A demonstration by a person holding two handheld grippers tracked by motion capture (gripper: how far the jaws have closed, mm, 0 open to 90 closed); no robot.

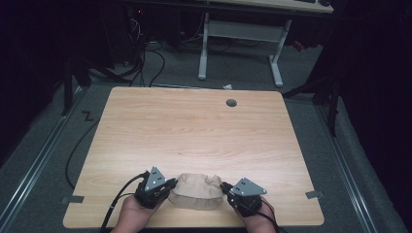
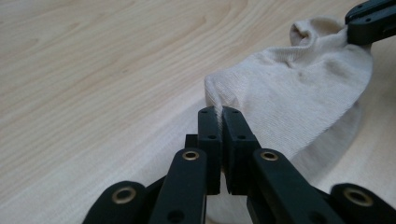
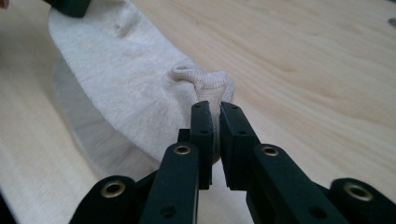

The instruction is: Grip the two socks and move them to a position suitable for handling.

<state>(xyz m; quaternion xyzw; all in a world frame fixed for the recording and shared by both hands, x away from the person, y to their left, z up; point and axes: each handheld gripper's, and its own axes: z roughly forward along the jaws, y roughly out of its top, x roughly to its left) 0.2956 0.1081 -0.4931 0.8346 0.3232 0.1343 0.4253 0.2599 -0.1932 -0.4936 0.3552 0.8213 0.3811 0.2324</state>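
— Two grips on one sock (image 1: 197, 192), then? Why both ends?

— Both, yes. My left gripper (image 2: 219, 112) is pinched tight on one end of the beige sock (image 2: 299, 88), jaws nearly touching with a fold of knit between them. My right gripper (image 3: 215, 108) is clamped on the ribbed cuff (image 3: 201, 77) at the other end, jaws narrow, fabric bunched in the gap.

— And where does the sock sit?

— Near my edge of the wooden table (image 1: 194, 126), straight between my hands. In the high view my left gripper (image 1: 171, 184) and my right gripper (image 1: 225, 187) flank it, each tip right at its own end.

— Is it lying flat?

— Not quite. The middle humps up and the lower edge appears to rest on the wood; there's a shadow under it in the right gripper view, so I'd say it is part lifted.

— Why hold it that way?

— My guess: holding opposite ends lets me stretch it out straight, which I judge is the work in hand, perhaps before folding. One grip alone would let it dangle and twist.

— Anything that might go wrong?

— The cuff is thick and rolled, so a hard pull could slip it out of the right jaws. The left bite is on a thin fold and looks small
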